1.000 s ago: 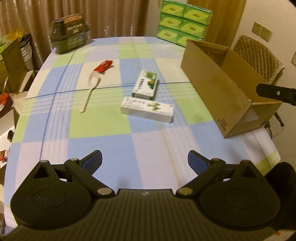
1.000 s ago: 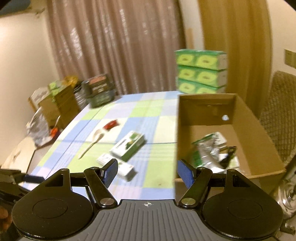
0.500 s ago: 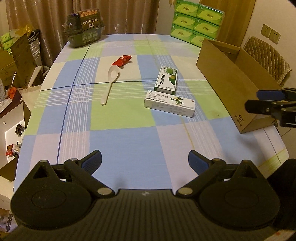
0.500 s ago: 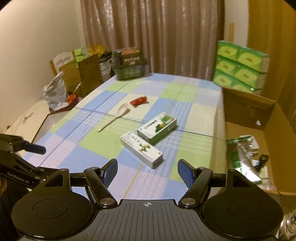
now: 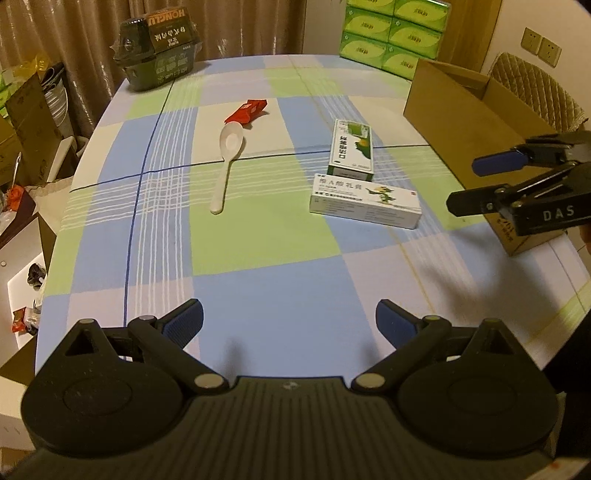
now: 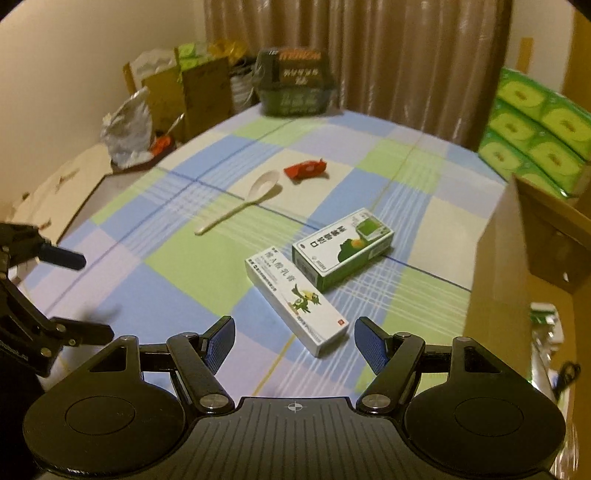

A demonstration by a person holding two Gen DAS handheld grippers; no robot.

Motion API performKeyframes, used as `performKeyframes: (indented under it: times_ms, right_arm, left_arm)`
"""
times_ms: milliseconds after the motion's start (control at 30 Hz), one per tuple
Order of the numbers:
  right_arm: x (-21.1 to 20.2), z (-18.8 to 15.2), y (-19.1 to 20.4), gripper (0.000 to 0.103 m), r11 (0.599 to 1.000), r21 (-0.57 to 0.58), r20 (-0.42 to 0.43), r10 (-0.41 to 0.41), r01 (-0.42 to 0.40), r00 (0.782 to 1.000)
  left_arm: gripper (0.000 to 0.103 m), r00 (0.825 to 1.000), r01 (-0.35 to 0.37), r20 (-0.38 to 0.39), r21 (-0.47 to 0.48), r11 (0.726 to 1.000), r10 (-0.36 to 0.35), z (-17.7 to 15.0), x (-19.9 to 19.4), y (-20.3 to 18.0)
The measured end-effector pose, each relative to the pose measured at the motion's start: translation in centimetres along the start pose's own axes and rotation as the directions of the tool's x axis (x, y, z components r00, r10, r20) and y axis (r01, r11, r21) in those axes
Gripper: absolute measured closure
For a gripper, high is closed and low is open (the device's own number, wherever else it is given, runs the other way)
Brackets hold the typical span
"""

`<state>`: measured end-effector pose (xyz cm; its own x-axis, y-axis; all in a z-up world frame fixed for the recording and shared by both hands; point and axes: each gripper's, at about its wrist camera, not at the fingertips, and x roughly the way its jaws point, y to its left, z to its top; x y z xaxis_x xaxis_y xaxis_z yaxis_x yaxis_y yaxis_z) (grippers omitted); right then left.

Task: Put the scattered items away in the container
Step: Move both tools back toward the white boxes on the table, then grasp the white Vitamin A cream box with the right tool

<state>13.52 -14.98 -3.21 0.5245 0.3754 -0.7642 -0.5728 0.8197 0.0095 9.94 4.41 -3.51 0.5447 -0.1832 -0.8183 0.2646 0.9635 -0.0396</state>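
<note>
On the checked tablecloth lie a long white medicine box [image 5: 365,205] [image 6: 295,299], a green-and-white box [image 5: 351,151] [image 6: 341,247] just behind it, a white spoon [image 5: 226,170] [image 6: 240,205] and a red packet [image 5: 246,112] [image 6: 306,169]. The open cardboard box [image 5: 472,122] [image 6: 517,258] stands at the table's right edge, with packets inside. My left gripper [image 5: 290,325] is open over the near table edge, empty. My right gripper [image 6: 294,341] is open, just short of the white box's near end; it also shows in the left wrist view [image 5: 480,184] beside the carton.
A dark green food container [image 5: 159,51] [image 6: 295,86] stands at the table's far end. Stacked green tissue packs [image 5: 395,35] [image 6: 535,133] sit far right behind the carton. Cardboard boxes and bags [image 6: 173,92] crowd the floor to the left. A padded chair [image 5: 532,88] stands behind the carton.
Both grippers have swung left from the carton toward the table's middle. The right gripper now faces the two medicine boxes and has drawn closer to them. Both stayed open and empty.
</note>
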Motion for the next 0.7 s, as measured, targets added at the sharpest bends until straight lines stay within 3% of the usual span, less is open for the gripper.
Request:
performKeyframes:
  times_ms: [267,700]
  right_arm:
    - [4.7,1.9,-0.5,0.034,0.993,-0.112,-0.094,0.031,-0.042,0.995]
    - [11.6,3.0,-0.3,0.035,0.948,-0.294,-0.229,0.051,-0.119,0.972]
  left_arm:
    - [0.005,0.999,0.026,-0.03,0.056,0.998,-0.024,1.6,3.3,1.5]
    - [0.008,0.996,0.074,-0.05,0.152,0.986,-0.067,4.7,7.8,3.0]
